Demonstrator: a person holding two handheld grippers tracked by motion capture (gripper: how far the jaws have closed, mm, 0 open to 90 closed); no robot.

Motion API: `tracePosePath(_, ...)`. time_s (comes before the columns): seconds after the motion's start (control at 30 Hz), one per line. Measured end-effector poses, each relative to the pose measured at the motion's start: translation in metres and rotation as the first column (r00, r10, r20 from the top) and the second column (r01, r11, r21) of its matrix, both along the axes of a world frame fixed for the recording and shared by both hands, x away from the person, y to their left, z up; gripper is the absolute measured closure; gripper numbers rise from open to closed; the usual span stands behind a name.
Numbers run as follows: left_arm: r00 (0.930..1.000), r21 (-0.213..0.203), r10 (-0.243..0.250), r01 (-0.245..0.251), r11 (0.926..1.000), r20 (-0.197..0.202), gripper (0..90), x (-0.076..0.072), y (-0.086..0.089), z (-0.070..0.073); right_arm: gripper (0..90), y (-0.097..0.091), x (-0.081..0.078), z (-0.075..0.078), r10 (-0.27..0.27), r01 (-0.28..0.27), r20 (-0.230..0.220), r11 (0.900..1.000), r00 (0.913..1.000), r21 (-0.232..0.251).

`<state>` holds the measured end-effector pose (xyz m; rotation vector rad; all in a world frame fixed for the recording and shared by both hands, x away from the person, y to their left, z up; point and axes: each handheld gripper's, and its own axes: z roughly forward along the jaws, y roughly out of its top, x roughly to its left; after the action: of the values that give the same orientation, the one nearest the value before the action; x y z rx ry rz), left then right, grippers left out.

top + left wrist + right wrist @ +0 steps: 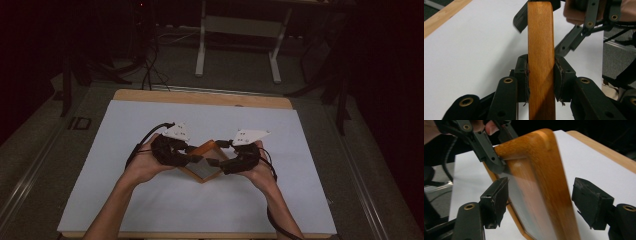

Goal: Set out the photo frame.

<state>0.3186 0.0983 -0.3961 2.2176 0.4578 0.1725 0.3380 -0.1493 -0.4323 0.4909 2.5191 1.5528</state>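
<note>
Wooden frame [204, 161] held off white table sheet [150, 120], mid-table, btwn both hands. L gripper [541, 80] clamped on frame edge, carrying it. R gripper [540, 202] jaws apart, straddling opp. edge w/o contact, prob. lining up 2nd grip.
</note>
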Motion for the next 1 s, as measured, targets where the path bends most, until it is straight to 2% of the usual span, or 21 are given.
tracePosePath(0.03, 1.0000, -0.003, -0.001, 0.001, 1.0000, -0.001, 68.2, 0.000, 0.000, 0.000, 30.7, 0.002, 0.000, -0.002, 0.019, -0.019, -0.009, 0.9998, 0.9998, 0.004)
tracePosePath(0.1, 0.9999, -0.011, 0.007, -0.007, 0.9999, -0.011, 67.6, 0.002, 0.002, -0.001, 32.4, 0.003, -0.001, -0.002, 0.015, -0.015, 0.002, 0.9999, 0.9999, 0.001)
tracePosePath(0.13, 0.9994, -0.023, 0.015, -0.016, 0.9996, -0.032, 66.4, 0.003, 0.005, -0.001, 35.4, 0.002, -0.002, -0.002, 0.012, -0.012, 0.005, 0.9999, 0.9999, 0.006)
tracePosePath(0.23, 0.9980, -0.046, 0.024, -0.027, 0.9986, -0.059, 60.7, 0.004, 0.008, -0.003, 49.6, -0.006, -0.003, -0.002, 0.019, -0.019, 0.002, 0.9996, 0.9998, 0.023)
tracePosePath(0.3, 0.9956, -0.058, 0.035, -0.040, 0.9975, -0.087, 53.2, 0.006, 0.010, -0.006, 54.4, -0.009, -0.003, -0.002, 0.015, -0.015, 0.001, 0.9997, 0.9999, 0.021)
tracePosePath(0.37, 0.9947, -0.069, 0.058, -0.064, 0.9956, -0.085, 45.6, 0.007, 0.013, -0.009, 55.8, -0.012, -0.004, -0.003, 0.009, -0.009, 0.002, 0.9998, 1.0000, 0.017)
tracePosePath(0.43, 0.9932, -0.081, 0.068, -0.075, 0.9939, -0.095, 39.3, 0.008, 0.015, -0.011, 61.2, -0.015, -0.004, -0.003, 0.001, -0.001, 0.010, 0.9999, 1.0000, 0.011)
tracePosePath(0.47, 0.9909, -0.115, 0.088, -0.100, 0.9883, -0.102, 36.0, 0.011, 0.021, -0.015, 64.5, -0.017, -0.004, -0.004, -0.004, 0.003, 0.011, 0.9999, 0.9999, 0.012)
tracePosePath(0.5, 0.9890, -0.129, 0.104, -0.117, 0.9847, -0.105, 33.7, 0.012, 0.024, -0.017, 65.7, -0.018, -0.004, -0.004, -0.006, 0.005, 0.013, 0.9999, 0.9999, 0.012)
tracePosePath(0.53, 0.9890, -0.129, 0.104, -0.117, 0.9847, -0.105, 33.8, 0.012, 0.024, -0.017, 65.7, -0.018, -0.004, -0.004, -0.006, 0.005, 0.013, 0.9999, 0.9999, 0.012)
tracePosePath(0.63, 0.9862, -0.188, 0.121, -0.141, 0.9721, -0.113, 33.4, 0.013, 0.033, -0.023, 66.9, -0.022, -0.005, -0.005, -0.013, 0.013, 0.021, 0.9999, 0.9997, 0.002)
tracePosePath(0.73, 0.9842, -0.219, 0.147, -0.165, 0.9615, -0.100, 30.1, 0.012, 0.038, -0.031, 67.7, -0.023, -0.006, -0.005, -0.021, 0.022, 0.027, 0.9997, 0.9994, -0.010)
tracePosePath(0.77, 0.9842, -0.219, 0.147, -0.165, 0.9615, -0.100, 28.8, 0.012, 0.038, -0.031, 67.7, -0.023, -0.006, -0.005, -0.021, 0.022, 0.027, 0.9997, 0.9994, -0.010)
tracePosePath(0.87, 0.9769, -0.252, 0.191, -0.209, 0.9449, -0.095, 26.0, 0.012, 0.039, -0.045, 67.8, -0.026, -0.006, -0.006, -0.025, 0.025, 0.026, 0.9996, 0.9994, -0.008)
tracePosePath(1.0, 0.9736, -0.248, 0.204, -0.224, 0.9426, -0.102, 23.5, 0.012, 0.033, -0.055, 67.8, -0.027, -0.006, -0.006, -0.026, 0.026, 0.027, 0.9996, 0.9993, -0.007)
